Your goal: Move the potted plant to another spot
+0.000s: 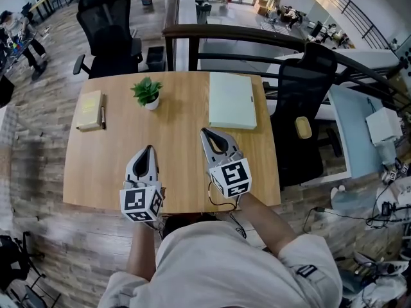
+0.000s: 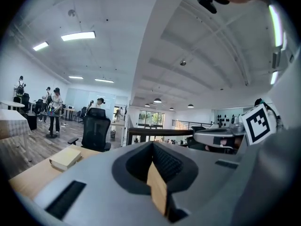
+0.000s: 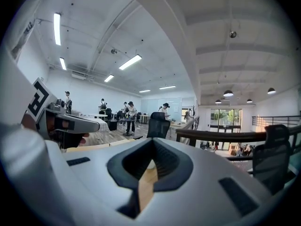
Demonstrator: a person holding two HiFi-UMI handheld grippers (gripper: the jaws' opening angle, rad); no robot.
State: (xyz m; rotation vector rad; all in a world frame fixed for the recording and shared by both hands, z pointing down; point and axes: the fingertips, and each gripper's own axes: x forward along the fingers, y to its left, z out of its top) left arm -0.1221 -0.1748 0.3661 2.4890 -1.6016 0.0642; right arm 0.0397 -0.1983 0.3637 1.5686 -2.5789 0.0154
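Potted plant [image 1: 147, 93] upright on surface [image 1: 180, 159], toward far edge, left of centre, between book [image 1: 89, 110] and pale folder [image 1: 232, 99]. We hold left gripper [image 1: 150, 149] and right gripper [image 1: 204, 133] over near edge, well apart from plant. Jaws of both are closed together, nothing between them. Scene fits either reach before pickup or retreat after set-down; step and next move unsettled.

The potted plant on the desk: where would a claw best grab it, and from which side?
Probably the small white pot, under the leaves, approached level from the person's side. It stands upright with bare desk in front, while the leaves spread over the top.
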